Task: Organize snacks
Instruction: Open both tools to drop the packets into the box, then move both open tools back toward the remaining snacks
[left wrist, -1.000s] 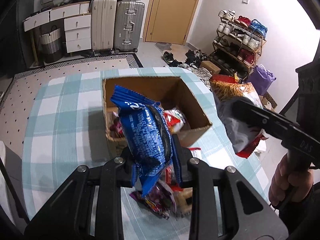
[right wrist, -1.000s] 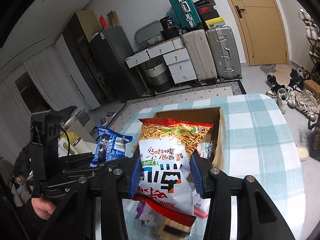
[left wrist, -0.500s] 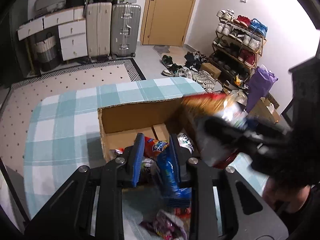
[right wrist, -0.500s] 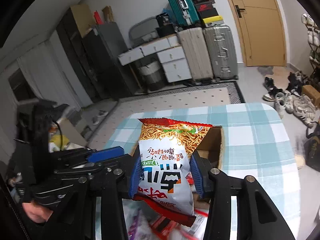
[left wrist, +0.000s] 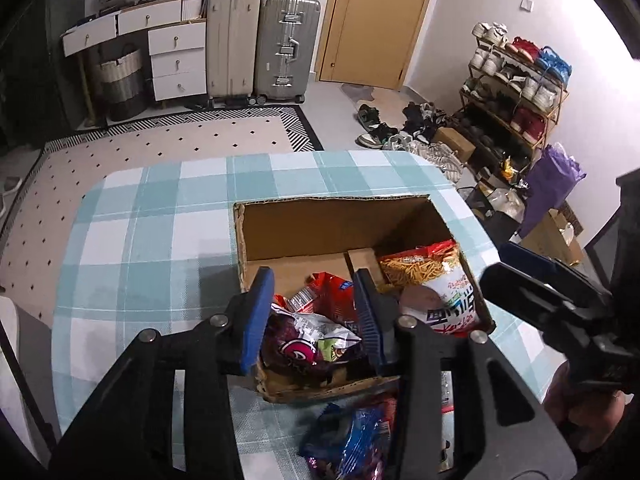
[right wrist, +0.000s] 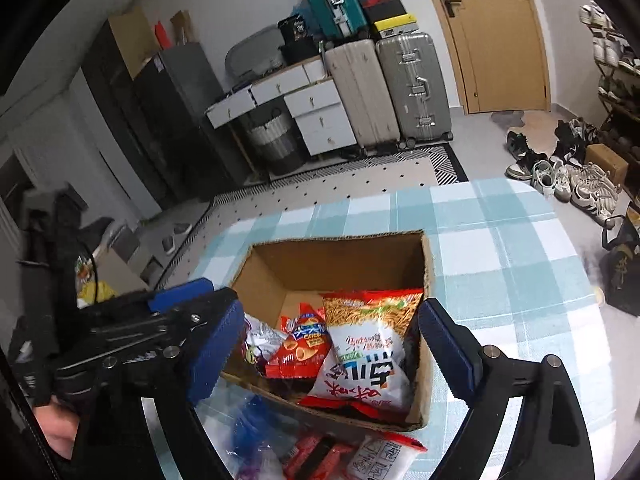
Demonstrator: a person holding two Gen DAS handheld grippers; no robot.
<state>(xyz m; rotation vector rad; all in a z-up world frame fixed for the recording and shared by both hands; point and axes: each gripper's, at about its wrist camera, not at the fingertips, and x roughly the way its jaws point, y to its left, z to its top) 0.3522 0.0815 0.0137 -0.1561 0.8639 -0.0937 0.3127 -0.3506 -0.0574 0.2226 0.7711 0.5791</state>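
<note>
1. Where the checked tablecloth (left wrist: 160, 240) covers the table, an open cardboard box (left wrist: 340, 220) stands at the middle, its top flaps missing and its far half showing bare cardboard floor.
2. Left gripper (left wrist: 316, 316): poised over the near left part of the box, blue-padded jaws spread apart, nothing between them. It also appears at the left edge of the right wrist view (right wrist: 192, 320).
3. Right gripper (right wrist: 332, 356): jaws wide, empty, set over the near right part of the box. It also shows at the right of the left wrist view (left wrist: 532, 280).
4. Noodle snack bag (right wrist: 364, 352): white, red and orange, lying in the near right corner of the box, leaning on the right wall.
5. Red chip packet (right wrist: 300, 348): in the box, just left of the noodle snack bag and touching it.
6. Purple packet (left wrist: 296, 348): in the near left part of the box, among crumpled wrappers.
7. Blue packet (left wrist: 352, 440): on the cloth outside the near wall of the box, blurred.
8. Loose red and white packets (right wrist: 360, 456): on the cloth near the box's near wall; details too blurred to tell.
9. Two upright suitcases (left wrist: 260, 44) stand by the far wall, beside a wooden door (left wrist: 376, 20).
</note>
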